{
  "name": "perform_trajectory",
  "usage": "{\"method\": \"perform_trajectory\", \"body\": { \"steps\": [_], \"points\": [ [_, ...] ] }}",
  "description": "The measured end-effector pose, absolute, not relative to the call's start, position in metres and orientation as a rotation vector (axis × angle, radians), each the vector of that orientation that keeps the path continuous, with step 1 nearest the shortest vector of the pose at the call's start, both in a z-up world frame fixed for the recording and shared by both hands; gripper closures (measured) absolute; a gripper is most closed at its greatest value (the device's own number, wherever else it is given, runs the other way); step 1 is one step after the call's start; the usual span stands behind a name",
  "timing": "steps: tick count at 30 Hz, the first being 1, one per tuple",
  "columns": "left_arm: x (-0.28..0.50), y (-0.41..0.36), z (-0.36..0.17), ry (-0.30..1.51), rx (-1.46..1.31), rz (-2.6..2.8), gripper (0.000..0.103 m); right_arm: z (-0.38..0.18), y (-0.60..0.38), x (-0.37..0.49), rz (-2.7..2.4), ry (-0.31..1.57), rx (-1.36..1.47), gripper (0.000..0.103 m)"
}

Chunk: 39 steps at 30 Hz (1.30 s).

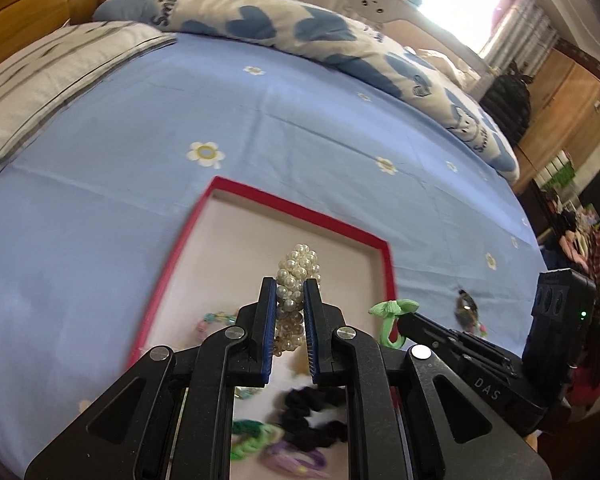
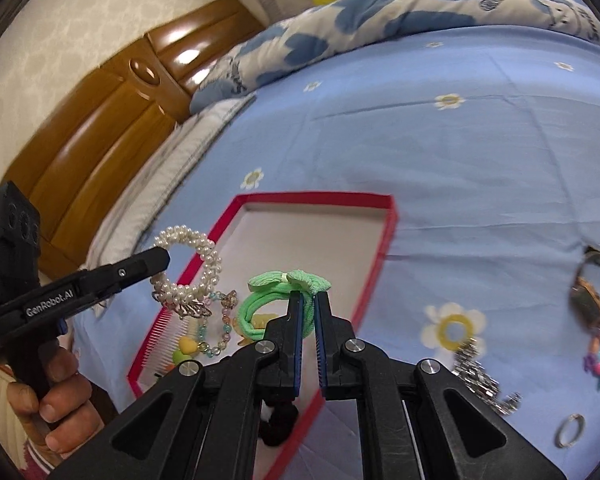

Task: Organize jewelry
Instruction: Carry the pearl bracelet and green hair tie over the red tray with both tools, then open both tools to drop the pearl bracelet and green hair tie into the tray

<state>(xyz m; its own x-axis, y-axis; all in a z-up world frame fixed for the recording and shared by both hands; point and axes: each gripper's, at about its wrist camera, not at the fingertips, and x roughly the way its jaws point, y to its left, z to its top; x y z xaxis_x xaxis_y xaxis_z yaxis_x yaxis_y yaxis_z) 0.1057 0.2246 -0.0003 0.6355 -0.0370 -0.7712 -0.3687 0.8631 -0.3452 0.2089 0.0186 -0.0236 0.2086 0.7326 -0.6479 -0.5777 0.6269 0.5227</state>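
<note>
Pearl bracelet (image 1: 296, 280) sits clamped in my left tongs (image 1: 291, 320) above the red tray (image 1: 172, 264); my right tongs (image 2: 308, 320) grip a green hair tie (image 2: 268, 300) over that tray.

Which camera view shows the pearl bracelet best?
The right wrist view. There the pearl bracelet shows as a whole open ring, side on, held by the left gripper beside the red tray. The left wrist view shows the bracelet edge on, as a bunch of beads, partly hidden between the fingers.

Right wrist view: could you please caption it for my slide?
Right gripper holds green hair tie over red tray.
</note>
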Motion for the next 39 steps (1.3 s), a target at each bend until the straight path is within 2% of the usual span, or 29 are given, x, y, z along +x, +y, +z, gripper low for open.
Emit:
{"method": "perform_trajectory", "body": {
  "steps": [9,23,25,29,31,33,37,39],
  "points": [
    [0.120,0.245,-0.034,0.932,-0.541,0.251,0.092,-0.041,0.054,0.221,0.894,1.056,0.064,0.096],
    [0.126,0.252,-0.052,1.001,-0.516,0.313,0.091,-0.053,0.072,0.223,0.895,1.096,-0.038,0.092],
    [0.126,0.253,-0.057,1.018,-0.514,0.326,0.091,-0.052,0.070,0.222,0.897,1.095,-0.032,0.089],
    [0.126,0.255,-0.062,1.037,-0.524,0.334,0.091,-0.048,0.068,0.220,0.909,1.084,-0.009,0.069],
    [0.126,0.255,-0.061,1.041,-0.527,0.338,0.091,-0.046,0.065,0.220,0.909,1.082,0.001,0.066],
    [0.126,0.253,-0.060,1.044,-0.517,0.340,0.089,-0.045,0.062,0.220,0.906,1.080,0.013,0.066],
    [0.126,0.252,-0.056,1.053,-0.510,0.342,0.073,-0.037,0.051,0.221,0.904,1.071,0.060,0.066],
    [0.124,0.251,-0.053,1.049,-0.514,0.347,0.062,-0.031,0.041,0.219,0.902,1.058,0.086,0.062]
  ]
}}
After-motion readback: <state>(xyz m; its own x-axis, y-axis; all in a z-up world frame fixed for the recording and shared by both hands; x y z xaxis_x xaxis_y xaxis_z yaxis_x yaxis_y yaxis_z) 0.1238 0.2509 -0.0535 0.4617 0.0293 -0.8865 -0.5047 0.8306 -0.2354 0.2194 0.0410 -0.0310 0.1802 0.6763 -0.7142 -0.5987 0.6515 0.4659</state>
